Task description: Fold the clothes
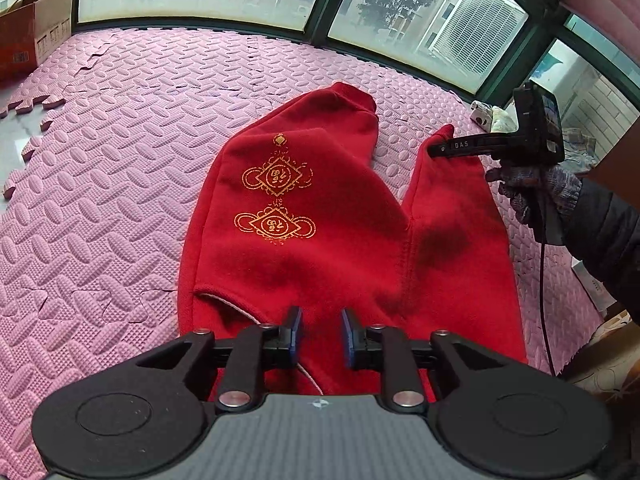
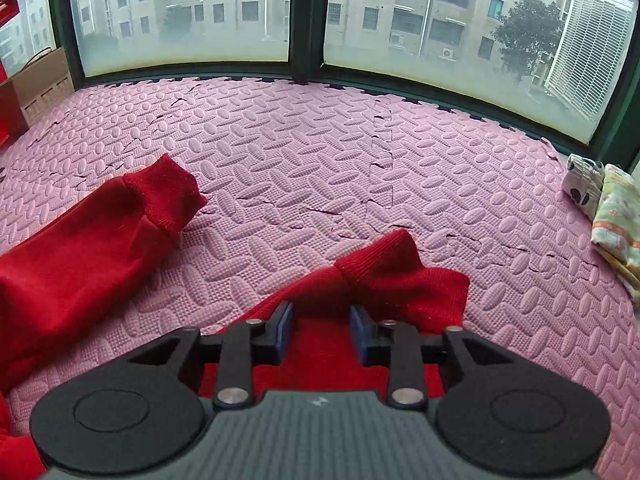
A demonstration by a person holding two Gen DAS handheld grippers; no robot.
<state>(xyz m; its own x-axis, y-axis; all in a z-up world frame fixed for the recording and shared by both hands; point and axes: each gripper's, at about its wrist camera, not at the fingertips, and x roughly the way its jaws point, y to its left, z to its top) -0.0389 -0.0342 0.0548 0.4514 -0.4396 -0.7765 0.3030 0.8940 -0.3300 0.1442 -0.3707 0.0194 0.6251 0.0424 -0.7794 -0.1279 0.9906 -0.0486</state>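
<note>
On mat | L view: gold print | R view: folded cloths

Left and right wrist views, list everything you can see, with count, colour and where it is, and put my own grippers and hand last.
Pants: one, red with gold prints on one leg, flat on the mat, legs spread toward the window.
Foam mat: pink interlocking tiles, covering the floor.
Cardboard box: one, brown, far left by the window.
Folded cloths: a small pile, patterned white and yellow, right edge of the mat.
Windows: dark green frames, along the far wall.
Left gripper: black with blue pads, open over the waist end.
Right gripper: same, open over the right leg near its cuff.
Right hand: one, grey knit glove, holding the right gripper.
</note>
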